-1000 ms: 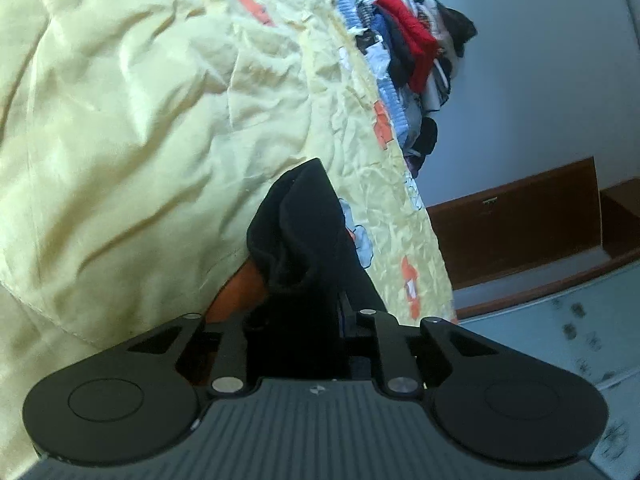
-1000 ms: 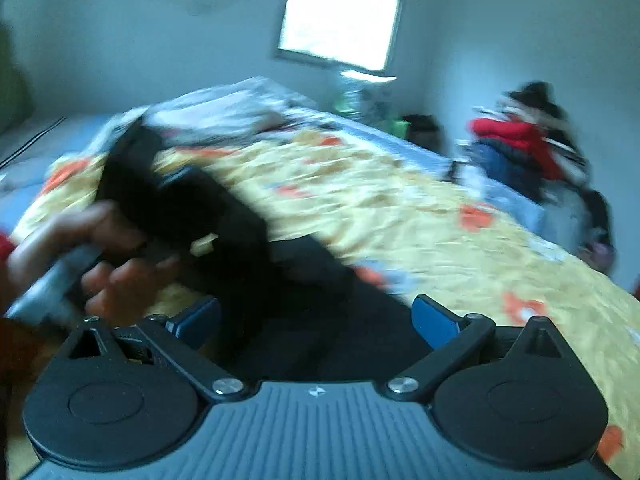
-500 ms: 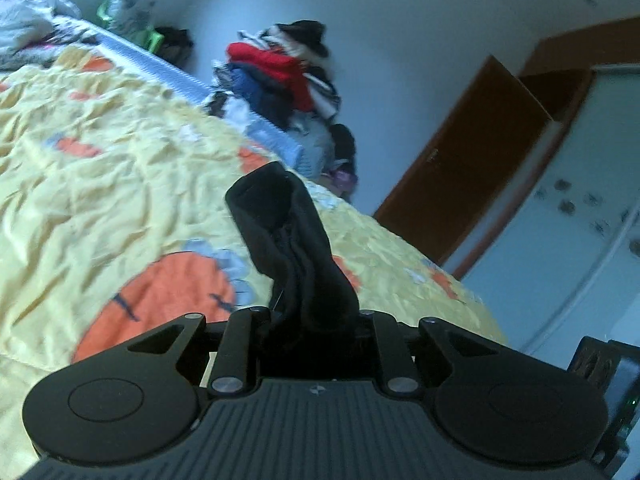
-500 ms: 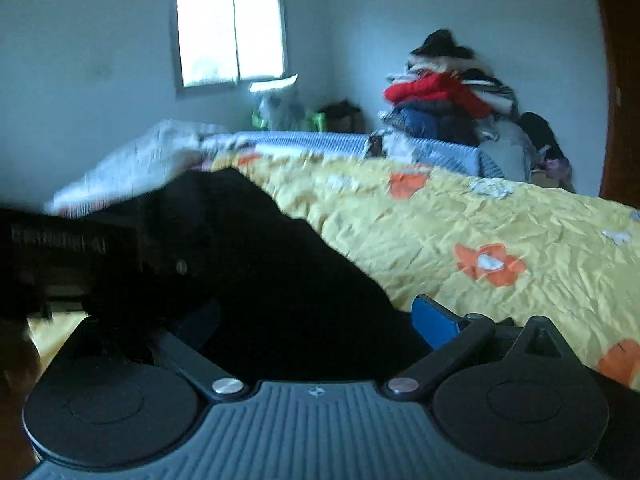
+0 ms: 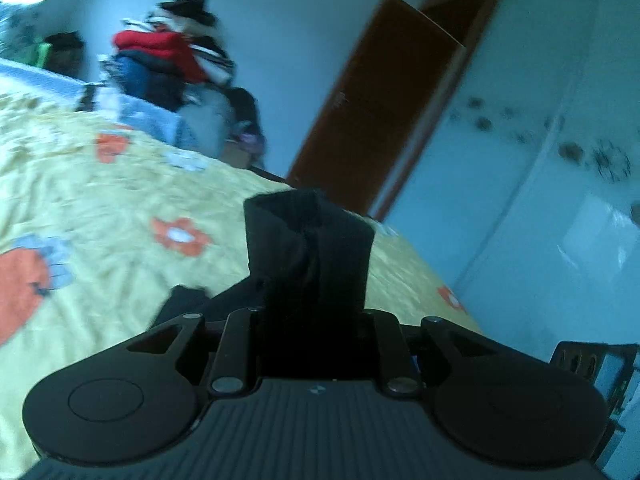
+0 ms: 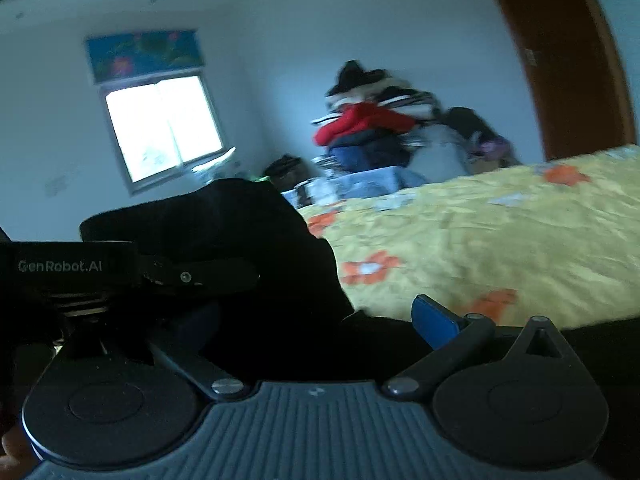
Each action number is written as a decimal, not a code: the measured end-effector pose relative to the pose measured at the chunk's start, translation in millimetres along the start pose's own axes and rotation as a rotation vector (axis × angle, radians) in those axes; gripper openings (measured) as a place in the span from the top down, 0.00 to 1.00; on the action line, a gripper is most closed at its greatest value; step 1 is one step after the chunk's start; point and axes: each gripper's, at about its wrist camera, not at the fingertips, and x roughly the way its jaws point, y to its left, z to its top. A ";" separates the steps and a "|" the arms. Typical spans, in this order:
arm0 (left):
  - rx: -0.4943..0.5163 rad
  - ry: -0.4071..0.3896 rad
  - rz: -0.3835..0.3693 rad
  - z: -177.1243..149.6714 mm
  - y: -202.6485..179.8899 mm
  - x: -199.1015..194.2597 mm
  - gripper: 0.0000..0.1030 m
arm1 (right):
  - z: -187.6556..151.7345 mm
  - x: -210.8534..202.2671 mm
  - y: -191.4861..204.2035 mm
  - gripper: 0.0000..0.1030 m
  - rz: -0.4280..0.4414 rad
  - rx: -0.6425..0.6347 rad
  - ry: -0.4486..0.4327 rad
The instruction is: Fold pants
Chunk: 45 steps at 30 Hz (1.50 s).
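The black pants (image 5: 308,248) are pinched in my left gripper (image 5: 312,332); a bunched fold of them stands up between its shut fingers, above the yellow bedspread (image 5: 100,208). In the right wrist view the pants (image 6: 256,248) drape over the left side, and the other gripper's black body sits just left of them. My right gripper (image 6: 316,320) has its fingers wide apart, with the blue right pad (image 6: 434,318) clear and black cloth lying between and over the left finger.
A pile of clothes (image 5: 172,60) with a red jacket stands past the far side of the bed, also in the right wrist view (image 6: 376,128). A brown door (image 5: 376,96), a white wardrobe (image 5: 560,168) and a window (image 6: 164,128) surround the bed.
Both grippers have tilted up and swung, so the views show more wall and door. The left gripper keeps its hold on the pants, now lifted higher off the bedspread.
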 end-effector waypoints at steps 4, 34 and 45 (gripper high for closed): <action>0.075 0.037 -0.025 -12.7 -35.1 33.1 0.80 | 1.7 -19.0 -34.6 0.00 -0.075 0.047 -0.011; 0.125 0.096 0.005 -17.1 -22.8 83.1 0.14 | 8.1 -128.3 -161.6 0.00 -0.565 0.136 -0.099; 0.406 0.301 0.314 -28.3 -2.9 144.5 0.16 | 3.5 2.7 -127.7 0.00 -0.642 -0.368 0.244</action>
